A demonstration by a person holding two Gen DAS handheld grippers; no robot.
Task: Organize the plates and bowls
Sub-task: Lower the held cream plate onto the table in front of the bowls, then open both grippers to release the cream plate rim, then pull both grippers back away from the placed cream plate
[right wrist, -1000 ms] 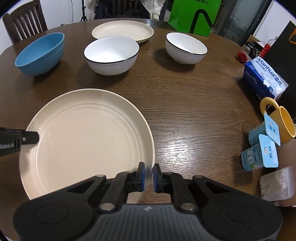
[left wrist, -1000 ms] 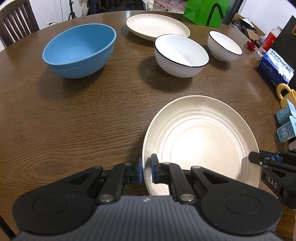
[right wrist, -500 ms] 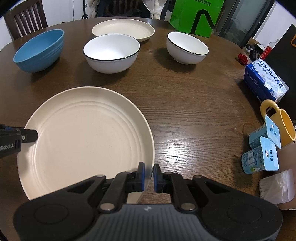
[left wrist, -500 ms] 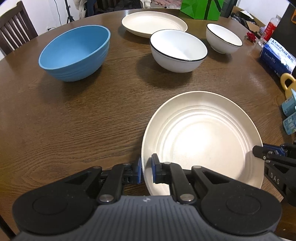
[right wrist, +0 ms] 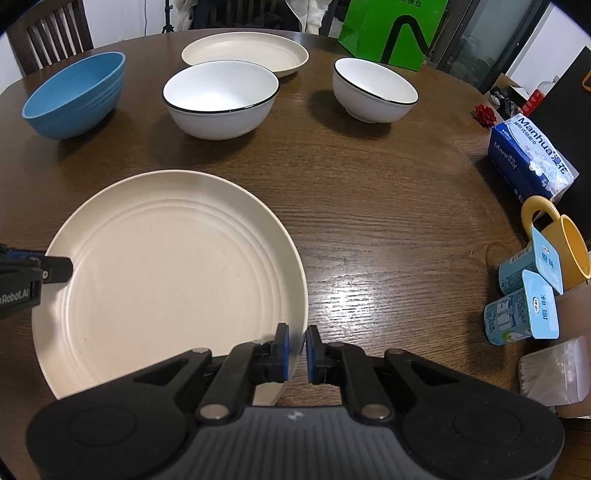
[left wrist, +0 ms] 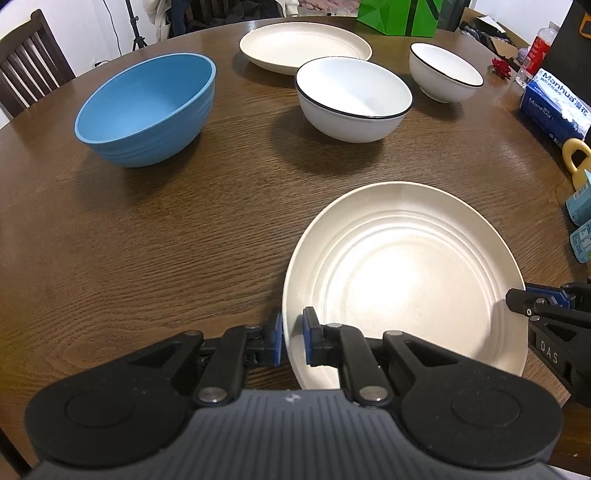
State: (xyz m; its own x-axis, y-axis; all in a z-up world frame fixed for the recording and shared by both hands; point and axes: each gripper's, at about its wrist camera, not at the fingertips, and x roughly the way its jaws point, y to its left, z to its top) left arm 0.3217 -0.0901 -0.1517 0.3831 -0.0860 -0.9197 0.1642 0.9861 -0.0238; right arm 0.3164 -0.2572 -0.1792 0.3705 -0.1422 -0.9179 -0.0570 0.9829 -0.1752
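Observation:
A cream ridged plate (left wrist: 402, 273) (right wrist: 173, 273) is held above the brown table between both grippers. My left gripper (left wrist: 292, 341) is shut on its left rim. My right gripper (right wrist: 297, 349) is shut on its right rim, and shows at the right in the left wrist view (left wrist: 546, 314). Farther back stand a blue bowl (left wrist: 147, 107) (right wrist: 74, 96), a large white black-rimmed bowl (left wrist: 352, 98) (right wrist: 220, 98), a smaller white bowl (left wrist: 445, 75) (right wrist: 375, 88) and a second cream plate (left wrist: 304, 46) (right wrist: 244, 53).
At the table's right edge are a tissue pack (right wrist: 530, 158), a yellow mug (right wrist: 561, 240), two blue cartons (right wrist: 524, 291) and a clear box (right wrist: 554, 373). A green bag (right wrist: 391, 29) stands behind the table. A wooden chair (left wrist: 29, 85) is at far left.
Both grippers have carried the plate forward, toward the bowls; the far dishes appear nearer. Both grips stay the same.

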